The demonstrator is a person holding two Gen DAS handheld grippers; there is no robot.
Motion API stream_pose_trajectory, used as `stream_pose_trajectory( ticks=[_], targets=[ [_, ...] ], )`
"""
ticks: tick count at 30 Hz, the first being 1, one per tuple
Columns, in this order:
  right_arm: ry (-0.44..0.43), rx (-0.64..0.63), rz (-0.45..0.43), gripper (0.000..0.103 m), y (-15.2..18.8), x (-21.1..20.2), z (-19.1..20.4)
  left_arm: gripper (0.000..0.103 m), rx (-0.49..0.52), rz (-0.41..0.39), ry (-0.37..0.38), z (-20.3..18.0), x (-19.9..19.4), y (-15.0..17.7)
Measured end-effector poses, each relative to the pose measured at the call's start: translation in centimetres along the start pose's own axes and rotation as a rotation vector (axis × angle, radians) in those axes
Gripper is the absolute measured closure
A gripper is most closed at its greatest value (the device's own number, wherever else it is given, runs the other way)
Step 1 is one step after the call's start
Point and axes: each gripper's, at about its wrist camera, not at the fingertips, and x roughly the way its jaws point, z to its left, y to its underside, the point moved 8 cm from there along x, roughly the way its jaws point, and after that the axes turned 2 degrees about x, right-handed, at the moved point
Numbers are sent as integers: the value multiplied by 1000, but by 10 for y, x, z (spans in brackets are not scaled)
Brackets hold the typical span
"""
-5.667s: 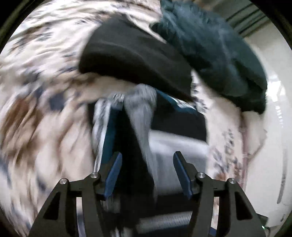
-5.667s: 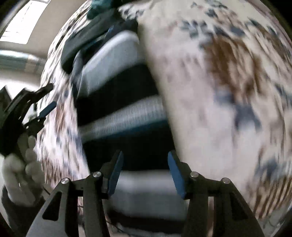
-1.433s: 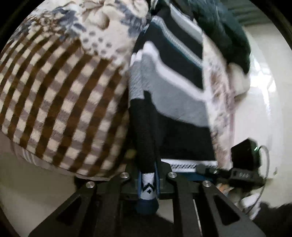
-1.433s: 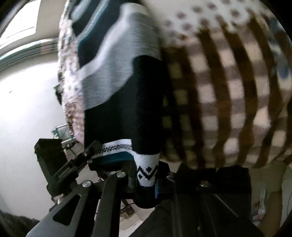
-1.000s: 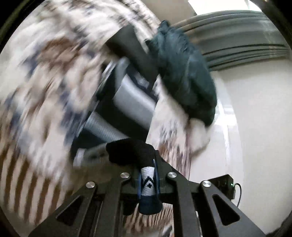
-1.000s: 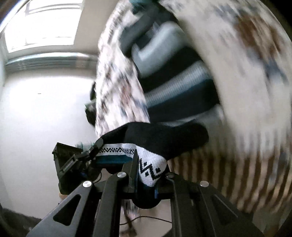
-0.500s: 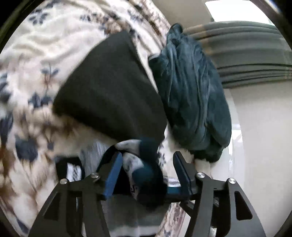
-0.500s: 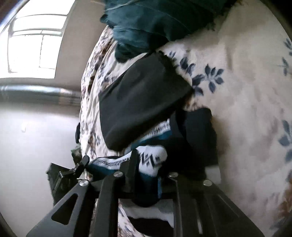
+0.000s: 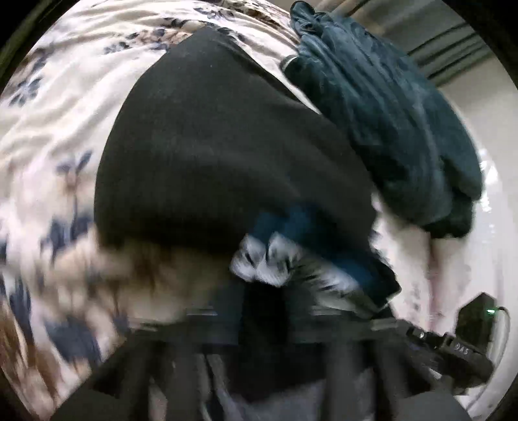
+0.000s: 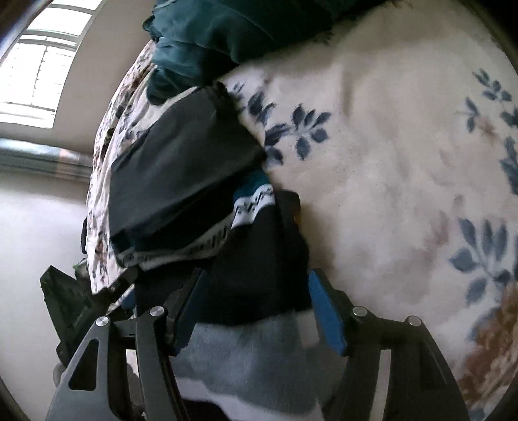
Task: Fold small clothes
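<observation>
The striped sweater [image 10: 255, 259] is lying folded on the flowered blanket [image 10: 404, 162], its patterned hem against a black garment [image 10: 181, 162], with a teal garment [image 10: 226, 29] beyond. The right hand-held gripper [image 10: 259, 314] is hanging wide open over the sweater, gripping nothing. The left hand-held gripper [image 9: 259, 343] is blurring badly; I cannot tell its opening.

The only writing I can make out is a few pale characters, seemingly upside down and unclear, on the black device [image 9: 459, 348] at lower right.
</observation>
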Motion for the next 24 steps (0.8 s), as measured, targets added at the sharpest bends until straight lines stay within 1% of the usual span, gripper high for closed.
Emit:
stream_pose_trajectory(
  ticks=[1,2,3,4,5,6,7,8,9,10,11,13,14,15,17,18,19,21,22,24],
  targets=[
    [18,-10,-7,91,-4,3,-1,90,-36,28,16,6,6,-3],
    [64,-19,-2,90,-7,7,-5,88,-64,49,35,9,8,-3],
    [92,-25,10,90,-12,12,-9,86,-78,65,52,10,4,-2],
    [91,-27,28,90,-13,14,-10,76,-61,66,55,8,-5,1],
    [90,-33,53,90,-14,13,-10,70,-43,57,46,7,-15,4],
    [83,-45,82,89,-13,9,-9,54,-27,35,61,5,-31,9],
    [71,-56,91,85,-12,3,-8,34,-28,14,91,3,-44,14],
    [60,-75,96,80,-10,-7,-8,27,-49,-11,126,2,-66,28],
    [46,-93,108,58,-6,-16,-9,21,-77,-22,151,3,-78,38],
    [21,-105,124,35,-2,-23,-11,20,-110,-25,176,5,-91,53],
    [1,-115,142,27,4,-30,-12,20,-154,-33,191,9,-104,73],
    [-10,-134,193,27,18,-42,-22,20,-267,-55,218,17,-121,118],
    [-7,-147,218,27,24,-44,-28,20,-341,-53,215,22,-124,150],
    [-8,-156,243,27,29,-45,-35,20,-393,-50,221,24,-123,169],
    [-21,-161,282,27,35,-43,-42,20,-488,-45,261,22,-116,210],
    [-46,-161,299,27,33,-38,-46,20,-534,-32,256,21,-108,229],
    [-64,-159,305,27,30,-34,-48,20,-567,-30,282,16,-100,239],
    [-102,-144,323,27,19,-21,-49,20,-606,-37,307,5,-79,254],
    [-116,-147,323,27,11,-14,-47,20,-611,-47,339,-2,-69,254],
    [-141,-191,336,26,-3,2,-39,20,-623,-58,348,-12,-50,251]
  ],
)
